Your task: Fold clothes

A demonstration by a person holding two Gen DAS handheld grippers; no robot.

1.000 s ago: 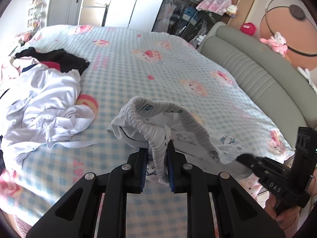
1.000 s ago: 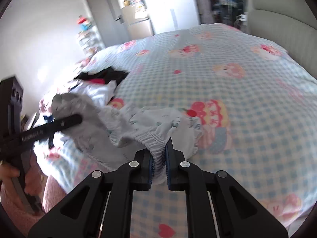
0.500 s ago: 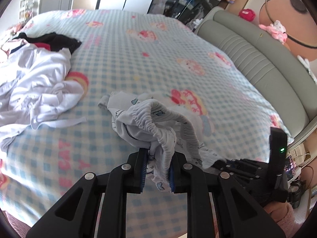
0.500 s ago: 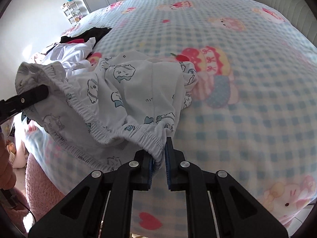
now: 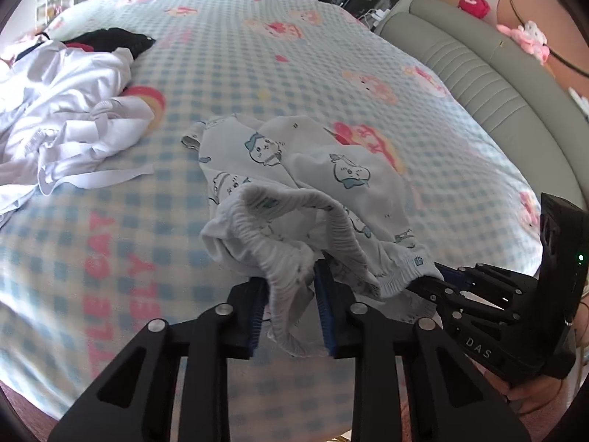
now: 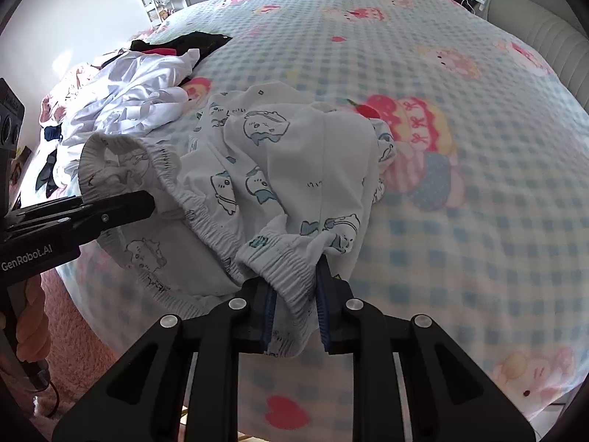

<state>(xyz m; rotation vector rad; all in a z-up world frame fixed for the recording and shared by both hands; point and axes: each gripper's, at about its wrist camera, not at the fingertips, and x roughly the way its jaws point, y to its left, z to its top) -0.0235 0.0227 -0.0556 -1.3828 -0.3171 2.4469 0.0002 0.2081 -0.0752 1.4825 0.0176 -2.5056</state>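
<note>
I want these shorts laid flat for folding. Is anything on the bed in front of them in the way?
Nothing visible: the checked bedspread ahead of the printed shorts is bare. The white clothes pile lies off to the left.

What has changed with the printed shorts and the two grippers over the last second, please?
The printed shorts have been drawn out from a bunched heap and now lie spread further over the bed, cartoon print showing. Nothing was released: the left gripper and right gripper stay clamped on the elastic waistband. The white clothes pile stayed put.
</note>
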